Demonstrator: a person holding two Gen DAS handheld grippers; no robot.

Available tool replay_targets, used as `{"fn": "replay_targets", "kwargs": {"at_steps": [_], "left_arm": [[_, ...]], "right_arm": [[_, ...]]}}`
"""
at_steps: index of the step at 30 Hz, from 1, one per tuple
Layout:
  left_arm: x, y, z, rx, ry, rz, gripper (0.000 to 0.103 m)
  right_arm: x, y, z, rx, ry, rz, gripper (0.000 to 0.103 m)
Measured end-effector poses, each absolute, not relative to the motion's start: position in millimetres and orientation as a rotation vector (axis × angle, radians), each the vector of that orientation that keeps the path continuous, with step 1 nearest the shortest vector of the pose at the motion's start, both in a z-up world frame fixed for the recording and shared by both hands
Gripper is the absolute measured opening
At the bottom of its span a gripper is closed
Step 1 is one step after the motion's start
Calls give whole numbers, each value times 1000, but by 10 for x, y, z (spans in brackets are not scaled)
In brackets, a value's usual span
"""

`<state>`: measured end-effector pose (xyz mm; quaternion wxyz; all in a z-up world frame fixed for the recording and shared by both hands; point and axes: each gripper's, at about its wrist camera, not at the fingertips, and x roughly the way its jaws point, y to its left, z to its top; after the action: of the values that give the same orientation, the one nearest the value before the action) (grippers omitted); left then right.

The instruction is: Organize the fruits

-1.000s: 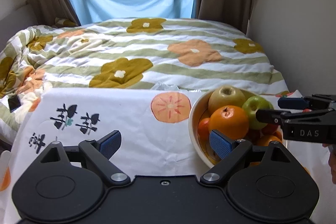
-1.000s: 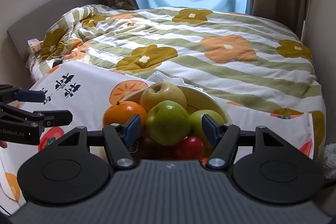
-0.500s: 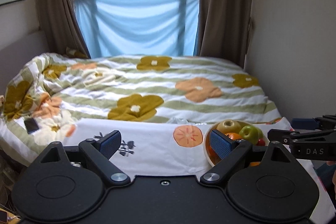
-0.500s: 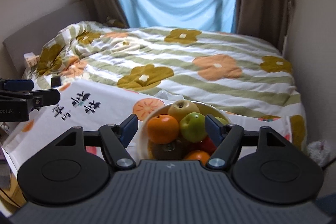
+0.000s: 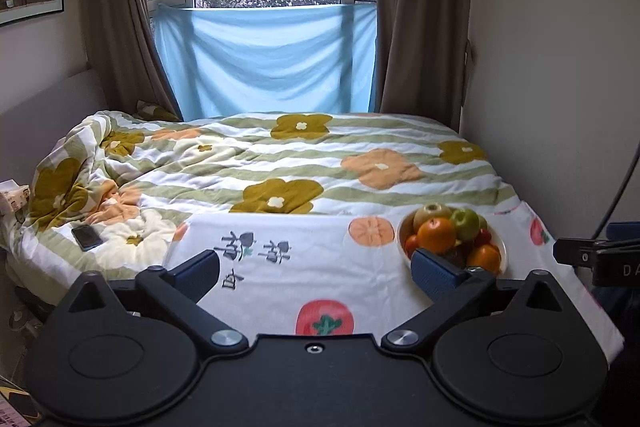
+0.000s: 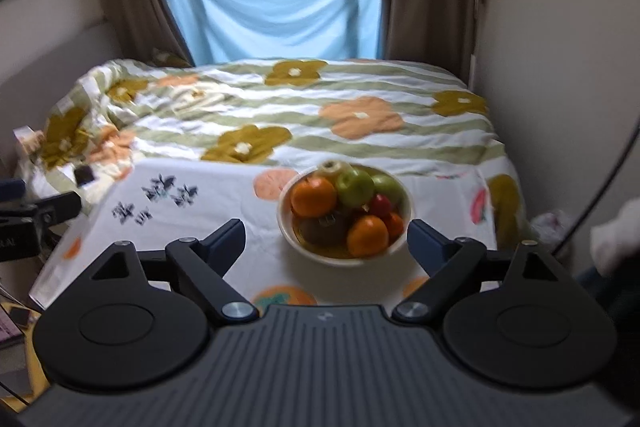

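A cream bowl (image 6: 285,227) heaped with fruit stands on a white printed cloth (image 6: 208,203). It holds an orange (image 6: 314,197), a green apple (image 6: 354,187), a second orange (image 6: 368,235), a small red fruit (image 6: 380,205) and a brown fruit (image 6: 324,227). My right gripper (image 6: 326,239) hangs back from the bowl and above it, its jaws opening with nothing between them. In the left wrist view the bowl (image 5: 401,233) sits to the right of my left gripper (image 5: 316,267), whose jaws are also opening on nothing. The right gripper (image 5: 592,255) shows at that view's right edge.
The cloth covers a table (image 5: 300,267) set against a bed with a flowered duvet (image 5: 280,167). A phone (image 5: 86,237) lies on the duvet at the left. A wall (image 5: 560,87) runs close along the right. Curtains and a blue sheet (image 5: 264,59) hang behind the bed.
Both grippers have drawn back and upward from the bowl, which now looks smaller and farther off. Both pairs of jaws stand wider, the right one much more so. The fruit stays in the bowl.
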<state>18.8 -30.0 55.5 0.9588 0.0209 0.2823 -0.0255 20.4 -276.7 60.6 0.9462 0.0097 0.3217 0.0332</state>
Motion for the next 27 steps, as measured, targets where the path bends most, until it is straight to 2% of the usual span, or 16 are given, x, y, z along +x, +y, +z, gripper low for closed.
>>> {"fn": "replay_targets", "kwargs": {"at_steps": [8,27], "left_arm": [[46,-291,405,65,610,-52,103],[58,-283,427,99,603,-51,103]], "right_arm": [[-41,-2630,475,37,663,27,103],[7,-2578,433,54,675,-15,103]]}}
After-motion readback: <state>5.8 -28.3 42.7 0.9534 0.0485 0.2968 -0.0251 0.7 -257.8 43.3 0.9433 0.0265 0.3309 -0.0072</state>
